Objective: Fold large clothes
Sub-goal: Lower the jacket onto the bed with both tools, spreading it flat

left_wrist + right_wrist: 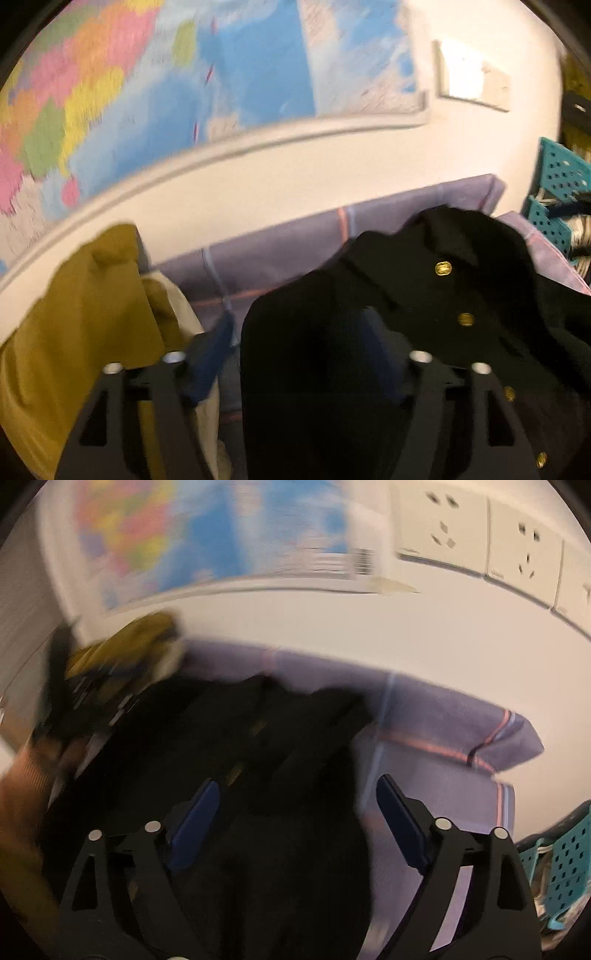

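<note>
A black garment with gold buttons point(424, 295) lies bunched on a purple striped sheet point(280, 251). My left gripper point(299, 332) is open, its jaws wide apart, with a fold of the black cloth lying between the blue pads point(214, 354). In the blurred right wrist view the same black garment point(258, 775) spreads under my right gripper point(299, 801), which is open with its blue pads point(399, 819) apart over the cloth and sheet point(443, 731).
A mustard-yellow garment point(92, 314) over a cream one lies at the left; it also shows in the right wrist view point(125, 646). A teal perforated basket point(557, 199) stands at the right. A wall map point(147, 92) and sockets point(480, 535) are behind.
</note>
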The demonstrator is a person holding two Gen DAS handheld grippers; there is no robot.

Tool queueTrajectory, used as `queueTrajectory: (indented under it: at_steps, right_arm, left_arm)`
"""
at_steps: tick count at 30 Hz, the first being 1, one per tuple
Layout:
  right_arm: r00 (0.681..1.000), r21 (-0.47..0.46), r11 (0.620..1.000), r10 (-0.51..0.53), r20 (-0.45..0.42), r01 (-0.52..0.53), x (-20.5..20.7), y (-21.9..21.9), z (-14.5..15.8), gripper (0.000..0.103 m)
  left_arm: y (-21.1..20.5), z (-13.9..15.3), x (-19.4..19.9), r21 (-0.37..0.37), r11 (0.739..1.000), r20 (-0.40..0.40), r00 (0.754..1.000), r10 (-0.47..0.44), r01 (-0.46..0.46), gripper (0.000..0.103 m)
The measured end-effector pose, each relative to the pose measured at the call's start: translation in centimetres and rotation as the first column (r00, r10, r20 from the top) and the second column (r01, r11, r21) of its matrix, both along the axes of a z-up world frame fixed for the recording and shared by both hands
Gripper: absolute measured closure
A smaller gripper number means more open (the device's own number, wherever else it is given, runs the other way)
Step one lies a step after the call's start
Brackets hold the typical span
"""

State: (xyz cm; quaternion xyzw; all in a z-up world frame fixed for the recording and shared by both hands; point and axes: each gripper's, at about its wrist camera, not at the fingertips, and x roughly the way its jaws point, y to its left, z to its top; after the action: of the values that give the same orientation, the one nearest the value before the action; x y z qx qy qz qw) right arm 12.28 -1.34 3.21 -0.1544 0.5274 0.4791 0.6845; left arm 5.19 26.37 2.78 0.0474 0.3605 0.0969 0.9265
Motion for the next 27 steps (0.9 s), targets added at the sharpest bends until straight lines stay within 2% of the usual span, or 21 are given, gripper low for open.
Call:
queueTrajectory:
  at_steps: [4,7,10,12,14,15,18,21,23,25,27]
  right_arm:
    - [0.994,-0.021,0.995,0.099,-0.043,-0.1,-7.0,-4.9,2.5,0.015]
    - [0.991,-0.028,0.991,0.128,-0.05,-0.13,-10.8,-7.7,3.6,0.018]
    - [0.987,-0.07,0.986,0.15,-0.054,-0.154,-14.2,-9.7,3.1,0.027]
    - [0.99,-0.17,0.976,0.139,0.012,-0.135,-15.5,-10.3,1.8,0.041]
    - [0.997,-0.212,0.974,0.083,0.005,-0.08,-15.1,-11.1,0.6,0.098]
    - [0.999,-0.191,0.981,0.034,-0.026,-0.038,-14.3,-11.6,0.6,0.097]
    - [0.997,-0.056,0.995,-0.083,-0.009,0.082,-11.4,-13.5,4.0,0.099]
    - [0.976,0.101,0.975,-0.207,0.064,0.2,-7.6,-15.2,9.7,0.099]
    - [0.953,0.152,0.953,-0.281,0.111,0.263,-4.4,-15.7,12.2,0.099]
    - [0.93,0.174,0.929,-0.348,0.12,0.325,-1.2,-15.7,12.9,0.098]
    - [0.928,0.162,0.924,-0.362,0.089,0.345,0.9,-15.4,11.6,0.096]
  left_arm:
    - [-2.2,0.8,-1.3,0.004,0.998,0.019,0.998,-0.066,0.066,0.03]
    - [-3.6,1.3,-2.7,0.005,0.995,0.023,0.995,-0.096,0.096,0.026]
    - [-5.2,0.8,-4.7,0.012,0.99,0.024,0.99,-0.139,0.139,0.026]
    - [-6.4,0.3,-5.2,0.023,0.989,0.026,0.988,-0.15,0.149,0.025]
    - [-7.2,0.3,-5.7,0.006,0.986,0.025,0.985,-0.169,0.169,0.025]
    - [-7.5,0.4,-5.9,0.003,0.985,0.026,0.985,-0.171,0.171,0.025]
    - [-8.2,0.3,-6.6,0.005,0.984,0.025,0.984,-0.177,0.177,0.025]
    - [-8.5,0.6,-7.4,0.014,0.983,0.029,0.982,-0.186,0.185,0.025]
    - [-8.6,0.9,-7.8,0.018,0.983,0.035,0.983,-0.181,0.181,0.025]
    - [-8.6,1.1,-8.0,0.011,0.984,0.036,0.984,-0.176,0.175,0.025]
    - [-8.5,1.0,-8.2,0.01,0.987,0.033,0.986,-0.162,0.161,0.025]
